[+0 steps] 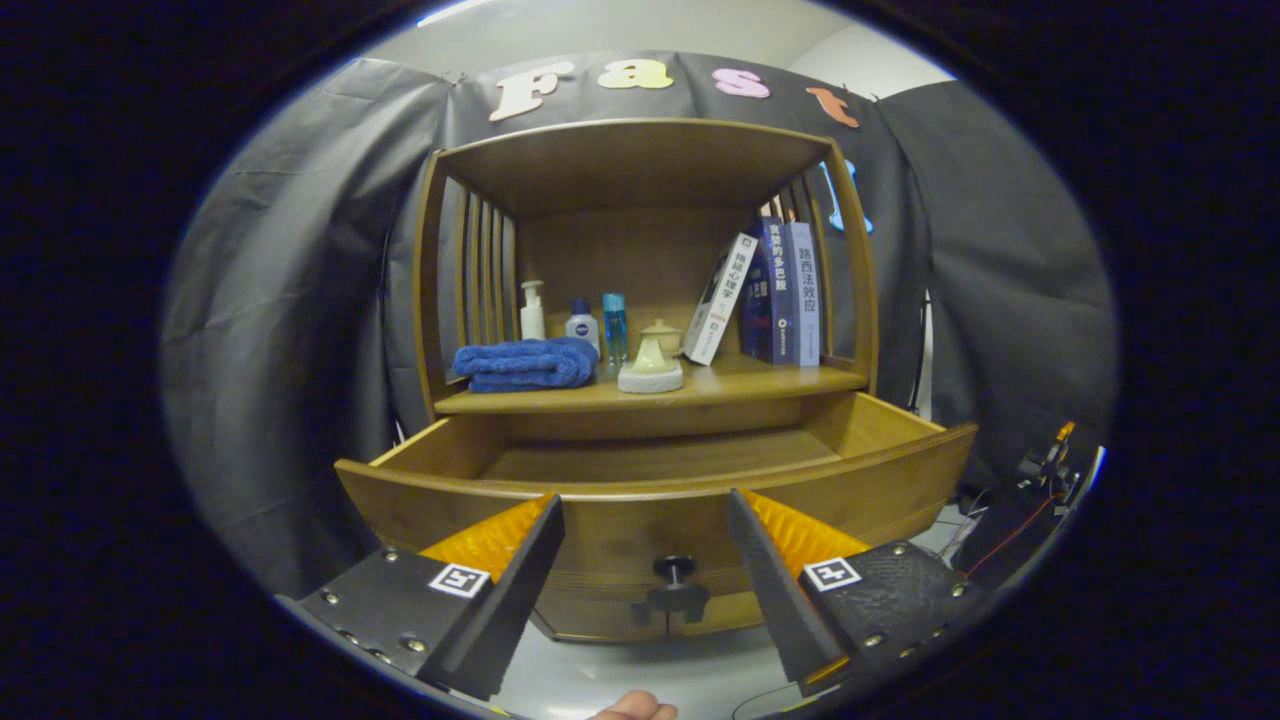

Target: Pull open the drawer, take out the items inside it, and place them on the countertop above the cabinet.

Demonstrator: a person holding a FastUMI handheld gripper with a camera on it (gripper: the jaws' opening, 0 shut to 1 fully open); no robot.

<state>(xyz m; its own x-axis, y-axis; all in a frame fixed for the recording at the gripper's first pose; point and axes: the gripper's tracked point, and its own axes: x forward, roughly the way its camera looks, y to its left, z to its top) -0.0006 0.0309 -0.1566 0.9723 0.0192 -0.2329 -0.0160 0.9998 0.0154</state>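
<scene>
My gripper [645, 510] hangs with fingers spread and empty, the drawer's knob [676, 585] just beyond them. The drawer [655, 490] stands pulled open, its visible floor apparently bare. A blue towel [525, 362] and ceramic pot [651, 362] sit on the countertop [740, 384], so I judge the task nearly done.

My gripper [645, 510] fingers stand apart, just before the pulled-out drawer [650, 490]; its knob [676, 572] lies between them. Above, on the countertop [740, 382]: towel [525, 363] left, bottles [580, 322] behind it, lidded jar [652, 360] centre, books [765, 295] right.
</scene>
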